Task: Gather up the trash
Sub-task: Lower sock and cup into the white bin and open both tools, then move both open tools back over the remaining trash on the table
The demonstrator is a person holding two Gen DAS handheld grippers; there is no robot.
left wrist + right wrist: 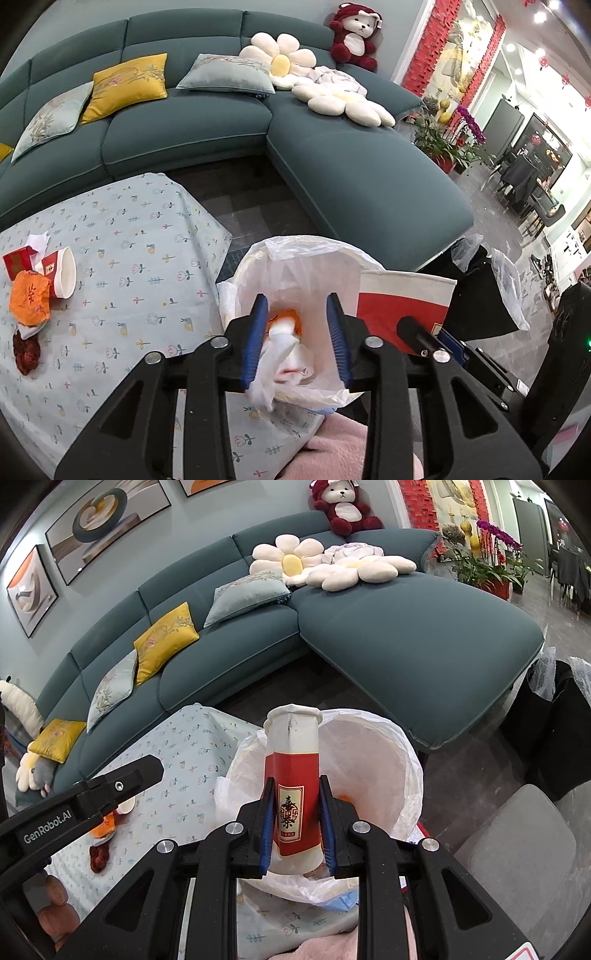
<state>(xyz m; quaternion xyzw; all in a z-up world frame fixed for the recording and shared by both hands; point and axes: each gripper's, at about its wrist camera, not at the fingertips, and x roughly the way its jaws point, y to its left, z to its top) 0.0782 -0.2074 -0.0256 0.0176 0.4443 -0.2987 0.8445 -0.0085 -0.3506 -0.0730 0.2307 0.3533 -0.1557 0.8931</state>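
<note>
Hovering over the lined bin (295,266), the left gripper (300,332) stands with jaws parted and nothing pinched; white and orange scraps lie in the liner below. The right gripper (297,821) clamps a flattened red-and-white cup (293,775) above the bin's mouth, not yet dropped. Remaining on the table (147,221): another cup (61,271), an orange wrapper (29,297), a red box (18,260), a dark red scrap (25,349).

Counts: two red-and-white paper cups, one flattened (293,794) and one lying on the cloth (61,273); one white plastic-lined bin (295,258); two white daisy-shaped plush cushions (280,59); two yellow embroidered pillows in the left view (127,86); one red-and-white plush bear (354,35).
</note>
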